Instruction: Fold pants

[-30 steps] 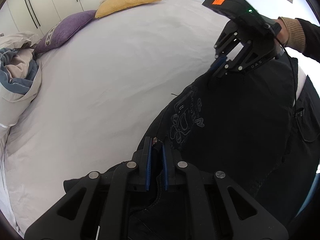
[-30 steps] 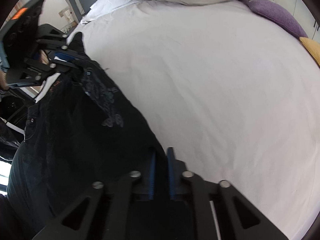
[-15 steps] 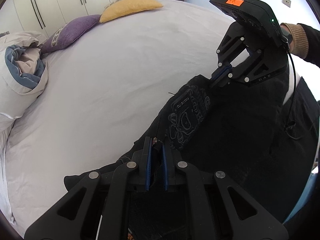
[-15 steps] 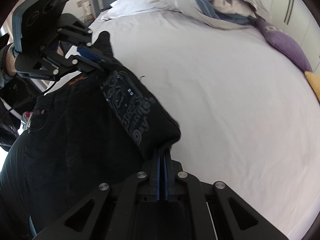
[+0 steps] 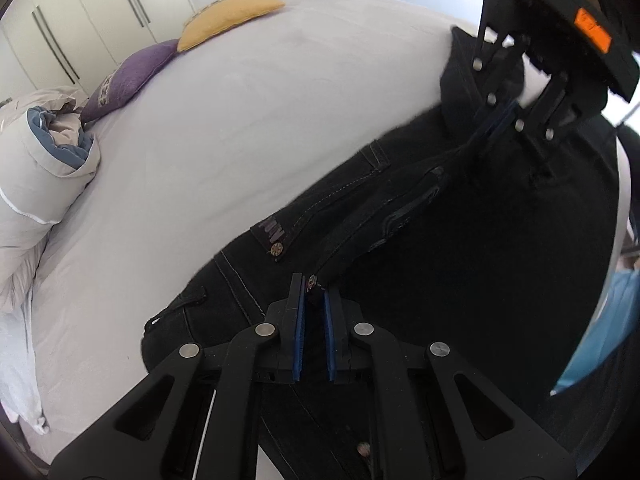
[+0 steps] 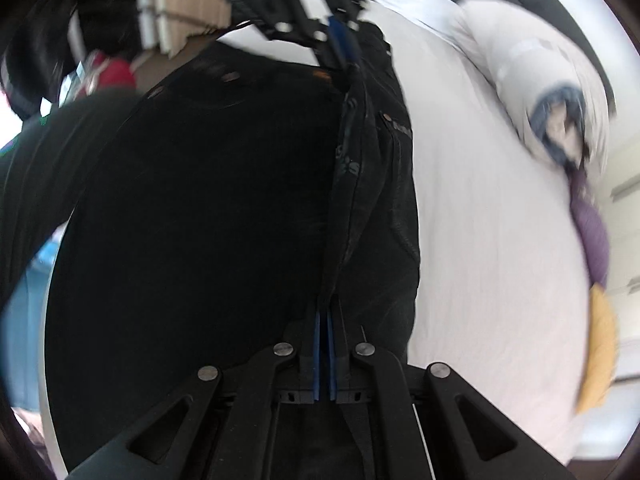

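Observation:
Black denim pants (image 5: 460,248) (image 6: 208,208) are stretched between the two grippers over a white bed (image 5: 240,140) (image 6: 480,240). My left gripper (image 5: 313,292) is shut on the waistband near a rivet and a pocket flap. It also shows at the top of the right wrist view, left gripper (image 6: 340,52), clamped on the cloth. My right gripper (image 6: 325,312) is shut on a folded edge of the pants. In the left wrist view the right gripper (image 5: 496,124) grips the far end at the upper right. The right wrist view is motion-blurred.
A rolled grey and blue duvet (image 5: 44,168) (image 6: 552,92), a purple cushion (image 5: 128,76) (image 6: 592,232) and a yellow cushion (image 5: 228,16) (image 6: 600,340) lie at the bed's far side. White wardrobe doors (image 5: 80,28) stand behind. A person's dark clothing fills the right edge.
Both grippers have carried the pants across the bed. The right gripper has rolled and swung closer to the left one, and the printed leg has turned under so the waistband and pocket show.

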The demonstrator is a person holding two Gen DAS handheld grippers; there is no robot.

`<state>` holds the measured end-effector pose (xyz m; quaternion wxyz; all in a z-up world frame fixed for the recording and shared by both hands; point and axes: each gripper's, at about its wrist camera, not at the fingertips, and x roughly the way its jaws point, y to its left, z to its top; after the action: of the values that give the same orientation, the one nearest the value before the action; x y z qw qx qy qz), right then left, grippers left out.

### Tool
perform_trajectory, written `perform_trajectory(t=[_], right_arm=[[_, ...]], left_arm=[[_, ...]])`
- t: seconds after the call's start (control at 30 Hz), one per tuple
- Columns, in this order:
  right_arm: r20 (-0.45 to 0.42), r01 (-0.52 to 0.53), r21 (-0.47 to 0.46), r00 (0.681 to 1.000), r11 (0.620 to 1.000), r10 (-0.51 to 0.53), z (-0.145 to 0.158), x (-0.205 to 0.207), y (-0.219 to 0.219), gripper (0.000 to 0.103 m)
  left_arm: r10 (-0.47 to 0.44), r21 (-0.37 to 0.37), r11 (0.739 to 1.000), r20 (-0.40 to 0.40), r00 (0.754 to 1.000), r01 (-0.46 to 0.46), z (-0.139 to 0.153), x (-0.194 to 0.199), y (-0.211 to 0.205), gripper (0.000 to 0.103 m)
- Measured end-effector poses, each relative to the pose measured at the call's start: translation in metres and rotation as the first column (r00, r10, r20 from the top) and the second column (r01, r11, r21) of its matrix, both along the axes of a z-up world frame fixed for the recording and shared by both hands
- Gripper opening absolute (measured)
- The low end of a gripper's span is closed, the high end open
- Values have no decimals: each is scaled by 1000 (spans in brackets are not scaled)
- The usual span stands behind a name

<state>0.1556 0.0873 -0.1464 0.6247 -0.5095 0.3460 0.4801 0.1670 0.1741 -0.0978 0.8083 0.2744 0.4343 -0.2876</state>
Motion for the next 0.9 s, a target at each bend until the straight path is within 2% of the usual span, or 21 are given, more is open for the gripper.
perform_trajectory(t=[0.1,0.23,0.5,0.57,0.77,0.9], right_arm=[[60,-65,-40,996,997,67,-3,-38,6,4],[114,-147,-100,981,984,158,-20,-89,14,4],[130,-204,-149,966,968,223,-38,-142,35,4],[140,-214,-158,961,964,236,-40,-163,40,4],[164,-230,-174,952,958,259,-38,-193,49,4],[171,-226,-175,952,958,255,-40,-198,51,4]], left_arm=[[-27,55,998,-1,1000,27,-14,-32,-2,7],[-27,60,998,-24,999,28,-25,-64,5,7],[-68,149,986,-64,996,77,-58,-123,15,7],[-64,150,986,-70,996,74,-62,-128,20,7],[-61,157,985,-68,996,71,-66,-138,32,7],[-65,161,984,-65,996,75,-68,-129,31,7]])
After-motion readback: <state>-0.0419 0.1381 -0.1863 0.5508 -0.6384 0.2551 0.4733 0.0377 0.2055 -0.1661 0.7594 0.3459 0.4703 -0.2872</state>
